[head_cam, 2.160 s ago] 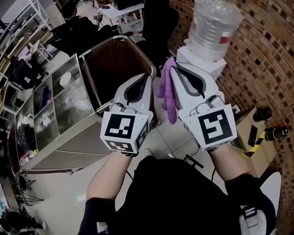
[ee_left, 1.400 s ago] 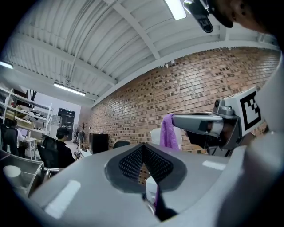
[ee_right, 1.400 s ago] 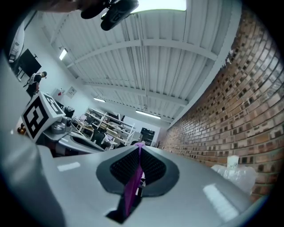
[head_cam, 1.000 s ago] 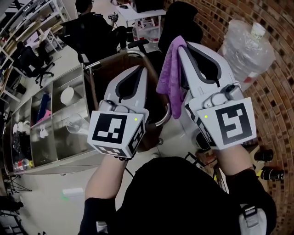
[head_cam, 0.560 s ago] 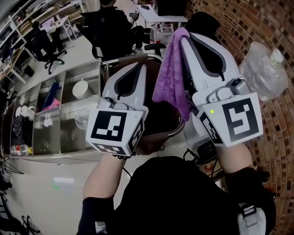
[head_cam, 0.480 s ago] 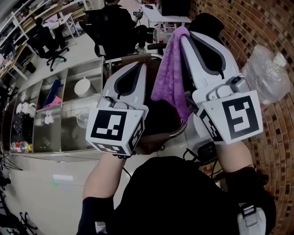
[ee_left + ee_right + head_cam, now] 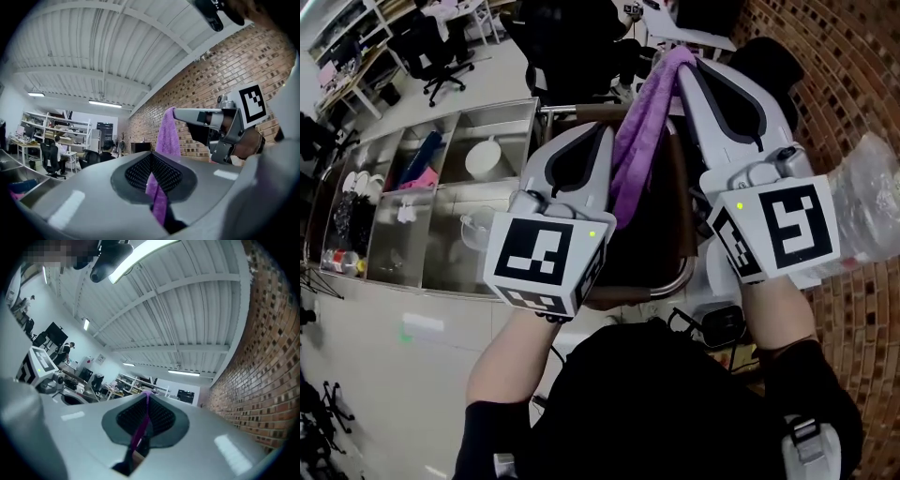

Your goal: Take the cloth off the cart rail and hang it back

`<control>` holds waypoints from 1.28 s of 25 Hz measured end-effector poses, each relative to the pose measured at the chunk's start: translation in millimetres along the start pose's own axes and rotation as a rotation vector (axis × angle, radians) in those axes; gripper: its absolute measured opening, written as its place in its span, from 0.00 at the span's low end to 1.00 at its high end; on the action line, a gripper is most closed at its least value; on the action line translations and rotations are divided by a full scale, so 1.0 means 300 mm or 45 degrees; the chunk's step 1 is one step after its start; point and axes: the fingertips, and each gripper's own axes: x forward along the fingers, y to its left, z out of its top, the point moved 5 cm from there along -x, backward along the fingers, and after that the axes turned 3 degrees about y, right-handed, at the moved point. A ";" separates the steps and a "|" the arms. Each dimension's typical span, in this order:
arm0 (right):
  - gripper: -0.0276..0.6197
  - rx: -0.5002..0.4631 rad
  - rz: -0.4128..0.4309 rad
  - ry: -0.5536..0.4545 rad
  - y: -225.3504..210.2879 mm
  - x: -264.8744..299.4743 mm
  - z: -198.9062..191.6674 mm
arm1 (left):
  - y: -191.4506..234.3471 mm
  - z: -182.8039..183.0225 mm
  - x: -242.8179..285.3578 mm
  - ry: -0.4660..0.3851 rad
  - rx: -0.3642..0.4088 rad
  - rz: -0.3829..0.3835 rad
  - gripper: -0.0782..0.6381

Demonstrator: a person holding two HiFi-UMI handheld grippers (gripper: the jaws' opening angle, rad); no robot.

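The purple cloth [image 7: 639, 136] hangs from my right gripper [image 7: 680, 58], which is shut on its top edge; a purple strip [image 7: 139, 427] runs along that gripper's closed jaws [image 7: 146, 394]. The cloth's lower end drapes against the right side of my left gripper [image 7: 602, 131]. That gripper's jaws are shut [image 7: 151, 153]. Some purple shows in the slit behind its tips, and the cloth [image 7: 168, 133] hangs just beyond it. Both grippers are held side by side above the cart's curved metal rail [image 7: 670, 286] and its brown bin [image 7: 666, 206].
The steel cart [image 7: 441, 234] holds a bowl, cups and small items in its compartments at the left. A brick wall [image 7: 853, 94] and a clear water bottle [image 7: 872, 187] are at the right. Office chairs [image 7: 431, 47] and desks stand beyond.
Both grippers have swung left together with the cloth, from beside the water bottle to over the cart's bin. The cloth now leans against the left gripper.
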 end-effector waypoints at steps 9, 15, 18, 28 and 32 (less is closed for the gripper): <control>0.06 0.110 0.114 -0.002 -0.193 0.122 -0.244 | -0.011 -0.133 0.230 0.100 0.004 0.102 0.10; 0.06 0.189 0.165 0.015 -0.371 0.203 -0.419 | -0.018 -0.222 0.388 0.172 -0.005 0.193 0.10; 0.06 0.219 0.164 0.041 -0.461 0.234 -0.516 | -0.022 -0.260 0.464 0.190 -0.005 0.223 0.10; 0.06 0.376 0.157 0.166 -0.630 0.256 -0.873 | -0.076 -0.409 0.633 0.297 -0.018 0.261 0.10; 0.06 0.413 0.143 0.266 -0.651 0.253 -1.007 | -0.080 -0.446 0.668 0.328 -0.047 0.265 0.10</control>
